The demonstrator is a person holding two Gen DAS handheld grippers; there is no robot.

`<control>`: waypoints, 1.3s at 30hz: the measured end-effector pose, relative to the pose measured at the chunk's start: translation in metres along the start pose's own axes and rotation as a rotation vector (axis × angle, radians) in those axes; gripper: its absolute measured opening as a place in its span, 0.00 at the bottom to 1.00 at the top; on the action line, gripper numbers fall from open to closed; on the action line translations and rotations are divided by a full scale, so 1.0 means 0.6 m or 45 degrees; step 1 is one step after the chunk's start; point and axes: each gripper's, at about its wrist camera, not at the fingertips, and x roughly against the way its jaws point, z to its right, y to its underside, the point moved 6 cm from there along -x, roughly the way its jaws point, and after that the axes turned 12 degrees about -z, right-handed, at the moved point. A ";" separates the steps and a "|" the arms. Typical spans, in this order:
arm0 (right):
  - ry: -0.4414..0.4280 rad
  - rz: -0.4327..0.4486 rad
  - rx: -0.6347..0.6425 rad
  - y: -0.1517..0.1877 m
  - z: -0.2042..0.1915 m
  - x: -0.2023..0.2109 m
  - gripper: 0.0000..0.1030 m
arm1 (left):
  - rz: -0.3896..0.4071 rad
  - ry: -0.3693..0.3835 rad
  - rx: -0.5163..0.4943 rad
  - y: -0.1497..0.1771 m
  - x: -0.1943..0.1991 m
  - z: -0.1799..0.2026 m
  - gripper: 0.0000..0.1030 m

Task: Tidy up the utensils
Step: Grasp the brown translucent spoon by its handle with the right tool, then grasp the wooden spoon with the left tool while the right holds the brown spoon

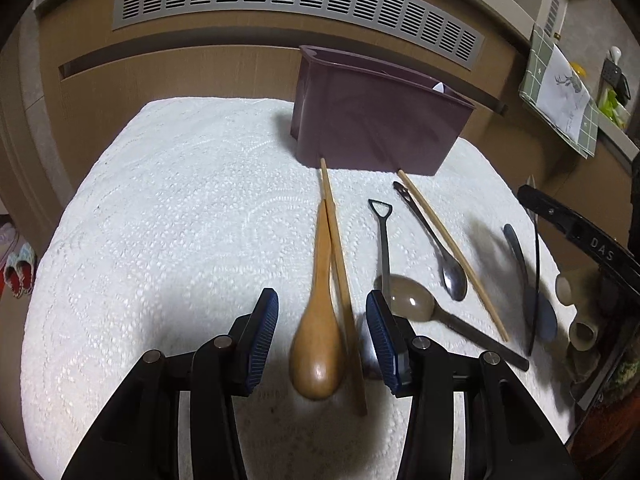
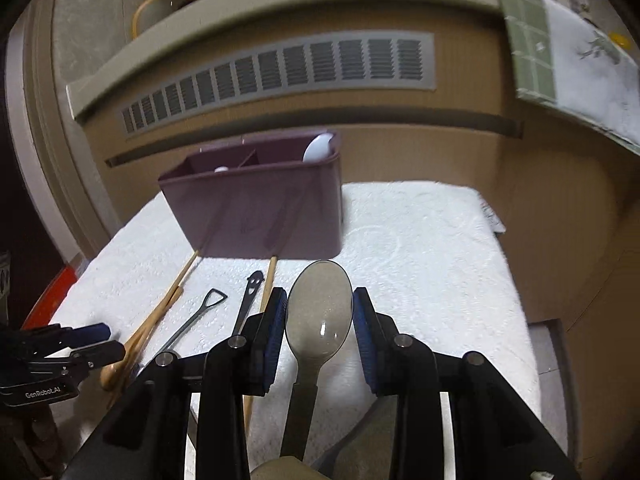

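Observation:
My left gripper [image 1: 322,334] is open, its jaws on either side of a wooden spoon [image 1: 318,344] and a wooden chopstick [image 1: 340,276] that lie on the white towel [image 1: 168,208]. A maroon utensil holder [image 1: 376,120] stands at the far side; it also shows in the right wrist view [image 2: 260,196], with white utensils inside. My right gripper [image 2: 320,324] is open around a translucent grey spoon [image 2: 320,312], bowl pointing forward, not clamped. A black-handled spoon [image 1: 384,240], a steel spoon [image 1: 448,260], a second chopstick [image 1: 452,256] and a grey spoon [image 1: 412,300] lie on the towel.
A brown cabinet with a grey vent grille [image 1: 296,0] stands behind the towel. A green checked cloth [image 1: 560,92] hangs at the right. A dark blue spoon [image 1: 540,304] lies near the towel's right edge. My right gripper's body [image 1: 576,232] shows at the right of the left wrist view.

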 end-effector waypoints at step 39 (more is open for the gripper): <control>-0.085 0.064 -0.017 0.010 -0.008 0.046 0.30 | 0.215 0.153 0.014 -0.124 0.081 0.028 0.05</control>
